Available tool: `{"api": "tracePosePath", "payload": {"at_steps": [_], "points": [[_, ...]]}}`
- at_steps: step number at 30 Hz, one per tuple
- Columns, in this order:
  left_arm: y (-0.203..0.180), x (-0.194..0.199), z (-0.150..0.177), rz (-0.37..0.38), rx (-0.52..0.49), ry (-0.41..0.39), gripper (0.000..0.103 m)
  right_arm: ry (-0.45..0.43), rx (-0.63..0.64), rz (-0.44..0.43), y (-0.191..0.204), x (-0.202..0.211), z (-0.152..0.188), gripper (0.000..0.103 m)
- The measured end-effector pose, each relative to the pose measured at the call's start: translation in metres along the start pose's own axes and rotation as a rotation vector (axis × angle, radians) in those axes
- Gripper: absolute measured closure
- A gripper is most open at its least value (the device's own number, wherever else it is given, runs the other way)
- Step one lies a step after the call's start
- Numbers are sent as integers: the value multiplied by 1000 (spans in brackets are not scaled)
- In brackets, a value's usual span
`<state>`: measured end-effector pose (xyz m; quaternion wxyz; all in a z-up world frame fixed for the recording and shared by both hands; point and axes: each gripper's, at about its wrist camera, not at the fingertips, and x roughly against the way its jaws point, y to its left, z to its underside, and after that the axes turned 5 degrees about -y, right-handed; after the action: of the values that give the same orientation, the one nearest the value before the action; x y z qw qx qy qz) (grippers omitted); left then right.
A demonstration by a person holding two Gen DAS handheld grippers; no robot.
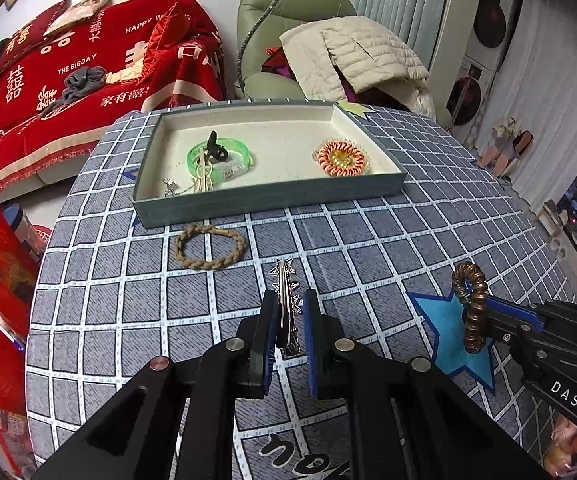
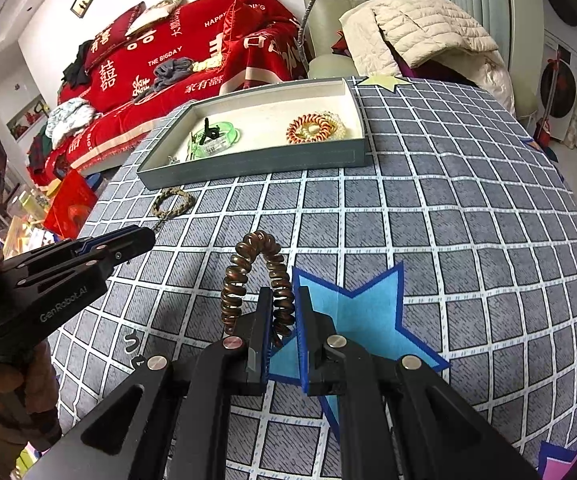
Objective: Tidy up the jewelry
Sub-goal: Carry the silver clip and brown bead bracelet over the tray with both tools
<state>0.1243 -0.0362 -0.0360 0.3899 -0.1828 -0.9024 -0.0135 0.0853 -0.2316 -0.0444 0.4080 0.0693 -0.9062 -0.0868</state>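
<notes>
Jewelry fills both my tools: my left tool (image 1: pixel 290 312) is clamped on a spiked silver hair clip (image 1: pixel 286 284), my right tool (image 2: pixel 282 312) on a brown coil hair tie (image 2: pixel 258 280), both raised over the checked surface (image 1: pixel 368 248). Farther off, a braided bracelet (image 1: pixel 210 247) lies just before the grey tray (image 1: pixel 272 196) holding a green bangle (image 1: pixel 220 158) and an orange coil (image 1: pixel 341 157).

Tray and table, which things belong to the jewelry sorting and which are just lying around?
Job: spiked clip in left gripper; coil band in right gripper; braided bracelet; tray with green bangle and orange ring.

Lying about: blue star, jacket, red blanket.
</notes>
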Motion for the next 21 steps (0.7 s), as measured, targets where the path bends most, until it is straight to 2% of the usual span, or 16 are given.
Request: {"api": "tracePosePath", "payload": {"at_steps": [10,21], "points": [[9,2,-13,-4,7,-22,69,-13,-5,-25,0,-1,-19,91],[25,-3,-44,-30,20,-47,69,-43,-13,-48,-5,-7,-64,91]]}}
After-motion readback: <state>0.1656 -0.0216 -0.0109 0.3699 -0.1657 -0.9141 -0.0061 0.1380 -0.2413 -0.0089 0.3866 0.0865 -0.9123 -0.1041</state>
